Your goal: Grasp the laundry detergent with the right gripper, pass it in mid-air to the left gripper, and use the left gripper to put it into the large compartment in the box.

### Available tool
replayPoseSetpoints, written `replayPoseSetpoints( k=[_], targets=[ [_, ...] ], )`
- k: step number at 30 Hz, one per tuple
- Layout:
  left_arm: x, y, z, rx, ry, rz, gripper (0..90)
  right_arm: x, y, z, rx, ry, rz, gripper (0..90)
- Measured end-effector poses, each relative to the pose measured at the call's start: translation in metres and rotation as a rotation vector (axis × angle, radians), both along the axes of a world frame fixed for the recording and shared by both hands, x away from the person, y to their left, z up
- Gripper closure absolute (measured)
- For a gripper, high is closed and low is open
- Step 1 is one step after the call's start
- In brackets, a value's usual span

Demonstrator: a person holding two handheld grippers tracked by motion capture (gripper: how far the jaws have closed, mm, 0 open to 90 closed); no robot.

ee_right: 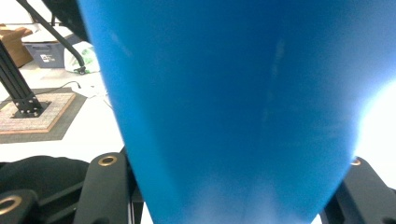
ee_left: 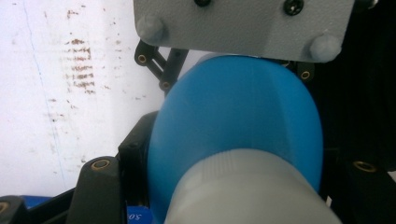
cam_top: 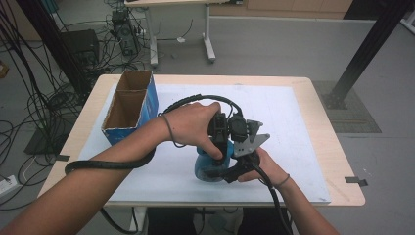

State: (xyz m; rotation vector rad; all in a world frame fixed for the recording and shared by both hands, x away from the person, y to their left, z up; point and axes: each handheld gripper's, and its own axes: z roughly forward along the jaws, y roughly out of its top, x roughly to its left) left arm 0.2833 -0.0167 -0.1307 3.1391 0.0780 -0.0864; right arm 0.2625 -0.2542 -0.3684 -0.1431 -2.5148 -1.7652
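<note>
Blue plastic bottle with a pale grey screw cap sits on the white sheet near the middle of the tabletop's near edge, caught between both tools. From the left gripper view, the left gripper has its black jaws closed in around the cap end, pads against it. From the right gripper view, the right gripper is clamped on the bottle's blue body, one jaw on each side. Seen from above, the left hand comes over the bottle from the far side and the right hand holds in from the near right. An open blue cardboard box stands well apart toward the far left corner of the light wooden table.
</note>
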Motion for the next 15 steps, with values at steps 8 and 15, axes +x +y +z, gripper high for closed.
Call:
replayPoseSetpoints(
  k=[8,15],
  targets=[
    [-0.0006,0.0003,0.0002,-0.006,-0.006,-0.004,37.3,0.0008,-0.0013,0.0008,-0.003,-0.003,0.000,41.9],
    [0.0001,0.0012,0.0006,-0.012,-0.008,0.002,37.3,0.0021,-0.0017,0.0009,-0.002,-0.006,0.000,41.9]
  ],
)
